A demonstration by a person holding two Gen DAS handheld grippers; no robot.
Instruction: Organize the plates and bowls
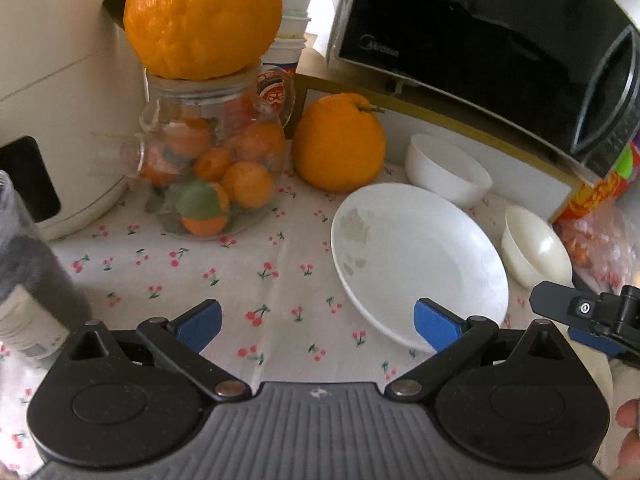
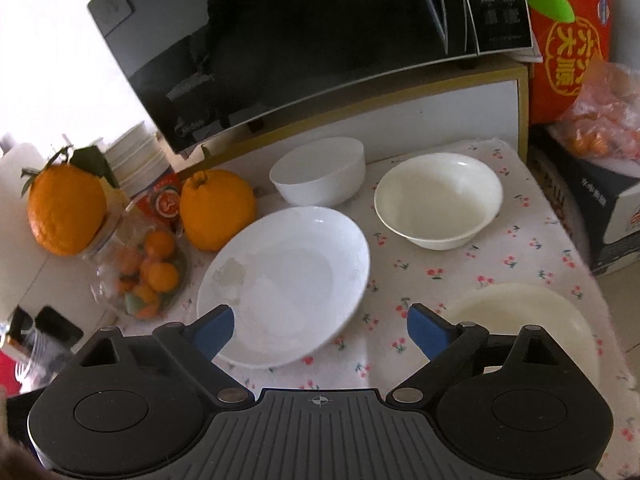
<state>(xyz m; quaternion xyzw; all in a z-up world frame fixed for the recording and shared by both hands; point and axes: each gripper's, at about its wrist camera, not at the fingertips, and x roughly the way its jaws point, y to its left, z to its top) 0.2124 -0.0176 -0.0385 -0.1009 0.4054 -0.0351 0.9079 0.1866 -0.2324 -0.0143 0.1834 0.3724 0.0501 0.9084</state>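
Observation:
A large white plate (image 2: 288, 276) lies mid-table; it also shows in the left wrist view (image 1: 416, 256). Behind it stands a white bowl (image 2: 320, 176), also seen in the left wrist view (image 1: 448, 170). To the right stands a cream bowl (image 2: 438, 200), which the left wrist view also shows (image 1: 534, 250). A cream plate (image 2: 528, 312) lies at front right, partly hidden by my right gripper. My left gripper (image 1: 318, 328) is open and empty, left of the white plate's near edge. My right gripper (image 2: 320, 332) is open and empty above the white plate's near rim; it also shows in the left wrist view (image 1: 592, 320).
A microwave (image 2: 300, 40) stands on a shelf behind the bowls. A glass jar of small oranges (image 1: 208, 168) with a big orange (image 1: 204, 16) on top stands at the left, another orange (image 1: 340, 144) beside it. A red box (image 2: 568, 40) and a bag of fruit (image 2: 604, 108) are at the right.

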